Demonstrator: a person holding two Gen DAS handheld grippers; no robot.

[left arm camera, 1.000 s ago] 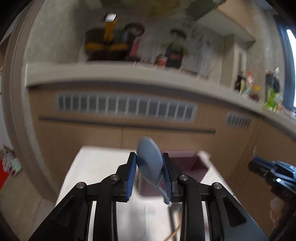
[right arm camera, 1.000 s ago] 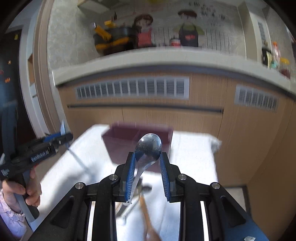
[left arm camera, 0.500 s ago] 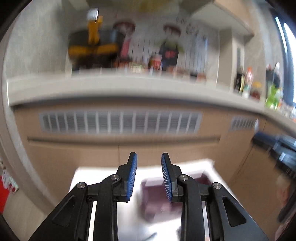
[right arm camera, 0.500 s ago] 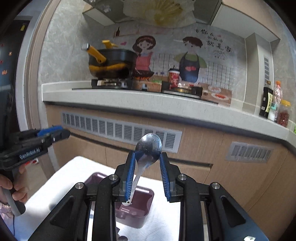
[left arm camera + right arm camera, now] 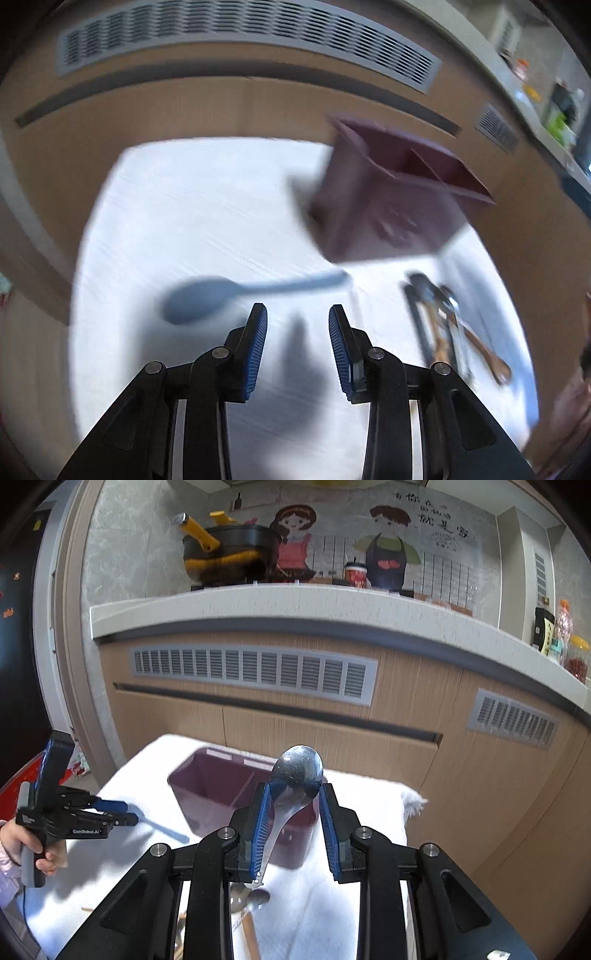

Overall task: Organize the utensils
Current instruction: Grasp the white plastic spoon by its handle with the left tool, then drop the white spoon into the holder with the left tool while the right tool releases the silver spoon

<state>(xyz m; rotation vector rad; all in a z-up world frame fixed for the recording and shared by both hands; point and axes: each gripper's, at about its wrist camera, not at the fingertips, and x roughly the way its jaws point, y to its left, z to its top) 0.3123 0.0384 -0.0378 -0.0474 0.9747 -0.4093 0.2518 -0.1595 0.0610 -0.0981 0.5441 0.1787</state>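
A blue plastic spoon [image 5: 221,295] lies on the white cloth [image 5: 184,203], bowl to the left, just ahead of my left gripper [image 5: 297,325]. That gripper's jaws are opening and nothing is between them. The same gripper [image 5: 129,812] shows at the left of the right wrist view, tilted down over the spoon's handle [image 5: 166,830]. My right gripper [image 5: 293,808] is shut on a metal spoon [image 5: 297,771], bowl up, handle hanging down. A purple utensil holder [image 5: 229,794] with a divider stands behind it; its outer wall [image 5: 399,199] shows blurred at upper right in the left wrist view.
Loose utensils with wooden and metal handles [image 5: 443,325] lie on the cloth to the right of the left gripper; they show again as a utensil pile [image 5: 247,901] under my right gripper. A person's hand [image 5: 40,849] holds the left gripper. Wooden cabinets with vents [image 5: 251,672] stand behind the table.
The blue spoon has left my left gripper and now lies on the cloth. The left gripper has dropped and tipped down, its jaws wider. The right gripper still holds the metal spoon.
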